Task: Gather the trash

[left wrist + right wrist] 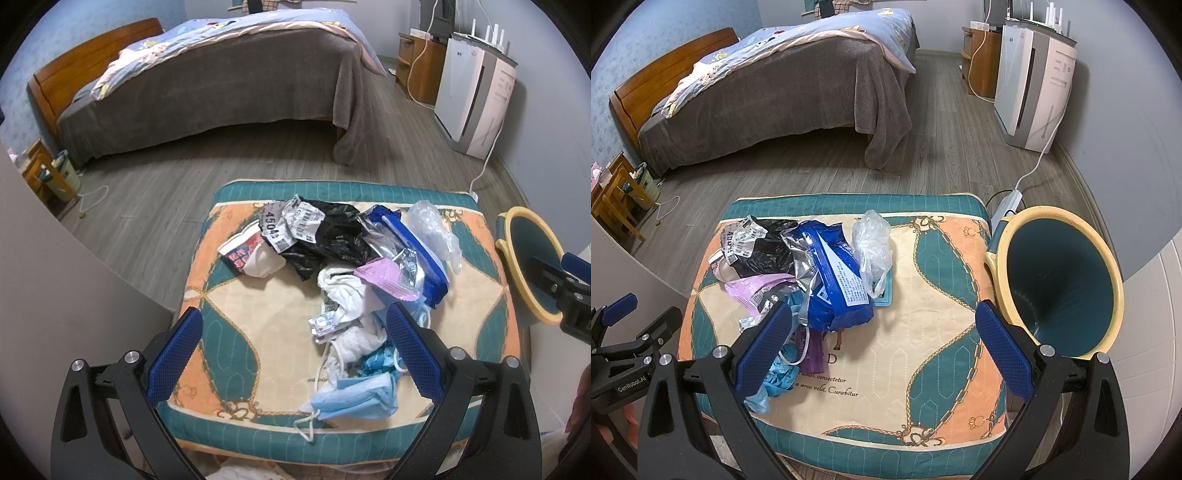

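A pile of trash lies on a patterned cushion (236, 325): a black plastic bag (332, 236), a blue foil wrapper (417, 251), a clear bag (436, 229), a pink wrapper (384, 280), white tissues (347, 295) and a blue face mask (354, 400). My left gripper (293, 350) is open and empty above the cushion's near edge. My right gripper (882, 345) is open and empty over the cushion (942, 314), right of the blue foil wrapper (836, 277). A teal bin with a yellow rim (1060, 280) stands at the cushion's right side.
A bed with a grey cover (221, 92) stands beyond on the wood floor. A white air purifier (476, 103) and a wooden cabinet (421, 70) stand at the right wall. A power strip (1008, 203) and cable lie behind the bin.
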{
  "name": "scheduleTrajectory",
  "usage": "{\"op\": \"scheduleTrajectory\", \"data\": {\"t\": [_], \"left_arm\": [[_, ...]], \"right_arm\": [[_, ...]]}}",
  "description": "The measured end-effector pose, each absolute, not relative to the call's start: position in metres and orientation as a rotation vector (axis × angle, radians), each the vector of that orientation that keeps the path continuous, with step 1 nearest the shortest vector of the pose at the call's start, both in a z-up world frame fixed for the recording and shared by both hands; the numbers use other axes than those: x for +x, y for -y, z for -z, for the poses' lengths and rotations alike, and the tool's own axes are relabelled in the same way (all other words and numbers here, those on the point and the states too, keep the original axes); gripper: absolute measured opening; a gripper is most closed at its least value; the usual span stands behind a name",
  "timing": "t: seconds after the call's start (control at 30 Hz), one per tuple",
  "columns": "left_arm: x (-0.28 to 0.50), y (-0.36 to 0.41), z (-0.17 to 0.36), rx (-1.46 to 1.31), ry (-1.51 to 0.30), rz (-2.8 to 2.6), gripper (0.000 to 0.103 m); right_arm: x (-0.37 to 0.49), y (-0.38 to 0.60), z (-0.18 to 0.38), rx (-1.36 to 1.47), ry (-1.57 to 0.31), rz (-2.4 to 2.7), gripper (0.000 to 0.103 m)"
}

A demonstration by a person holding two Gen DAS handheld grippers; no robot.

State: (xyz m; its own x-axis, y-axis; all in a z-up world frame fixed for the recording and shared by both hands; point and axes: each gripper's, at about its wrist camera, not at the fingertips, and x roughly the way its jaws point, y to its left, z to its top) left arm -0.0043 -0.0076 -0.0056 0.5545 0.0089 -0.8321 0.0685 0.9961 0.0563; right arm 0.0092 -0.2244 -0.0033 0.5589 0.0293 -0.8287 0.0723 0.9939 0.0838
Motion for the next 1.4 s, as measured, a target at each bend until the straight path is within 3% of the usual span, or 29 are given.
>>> {"op": "scheduleTrajectory", "data": {"t": [0.8, 1.1, 1.4], "left_arm": [[0.0, -0.003, -0.001, 0.058, -0.894, 0.118, 0.098], [0.021, 0.014, 0.001, 0.234, -0.808, 0.129, 0.098], [0.033, 0.032, 0.021, 0.22, -0.806, 0.235, 0.097]], "right_arm": [[0.019, 0.242, 0.0, 0.204, -0.993, 0.037, 0.098], [0.049, 0.23, -0.003, -0.019, -0.935, 0.013, 0.098], [0.085, 0.256, 0.033, 0.121, -1.032, -0.005, 0.097]]}}
